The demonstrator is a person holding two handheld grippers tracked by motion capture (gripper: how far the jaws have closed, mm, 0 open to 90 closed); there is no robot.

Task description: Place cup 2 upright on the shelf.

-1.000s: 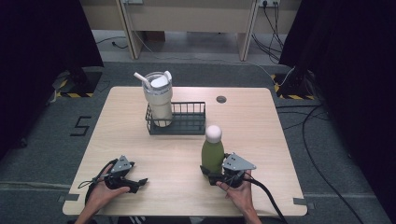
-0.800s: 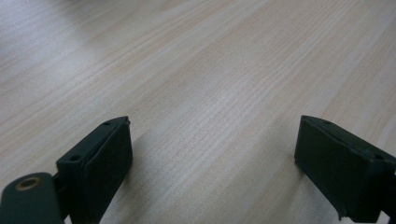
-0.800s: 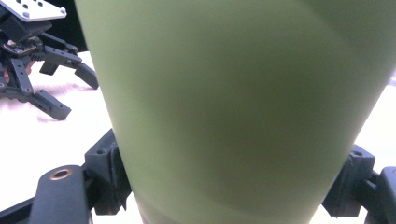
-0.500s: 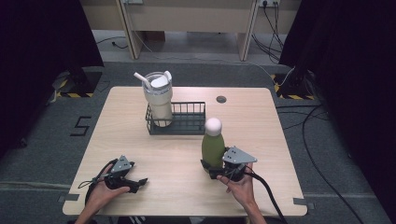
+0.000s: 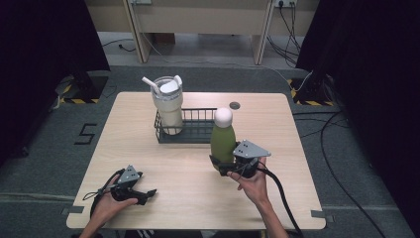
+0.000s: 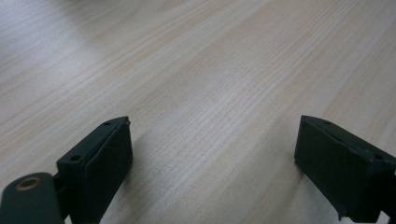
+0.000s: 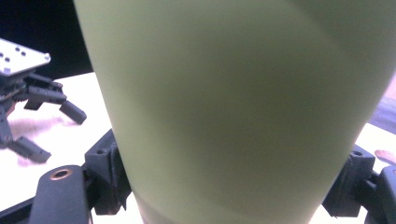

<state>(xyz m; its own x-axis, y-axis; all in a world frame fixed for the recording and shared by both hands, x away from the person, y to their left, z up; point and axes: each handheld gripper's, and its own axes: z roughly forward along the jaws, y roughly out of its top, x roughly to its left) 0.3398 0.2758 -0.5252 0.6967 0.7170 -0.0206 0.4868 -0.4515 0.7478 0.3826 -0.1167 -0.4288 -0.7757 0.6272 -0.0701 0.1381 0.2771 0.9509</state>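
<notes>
My right claw (image 5: 224, 166) grips the green bottle (image 5: 223, 140) just in front of the wire basket (image 5: 198, 130); a tumbler (image 5: 167, 105) stands inside it. My left claw (image 5: 143, 194) rests open, well apart.

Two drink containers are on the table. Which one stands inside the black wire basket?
The cream tumbler with a straw stands inside the black wire basket. The green bottle with a white cap is outside it, clamped in the right gripper.

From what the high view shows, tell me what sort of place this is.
Probably a lab or recording studio: a light wooden table on grey carpet, black curtains on both sides, and loose cables running to wall sockets behind.
</notes>
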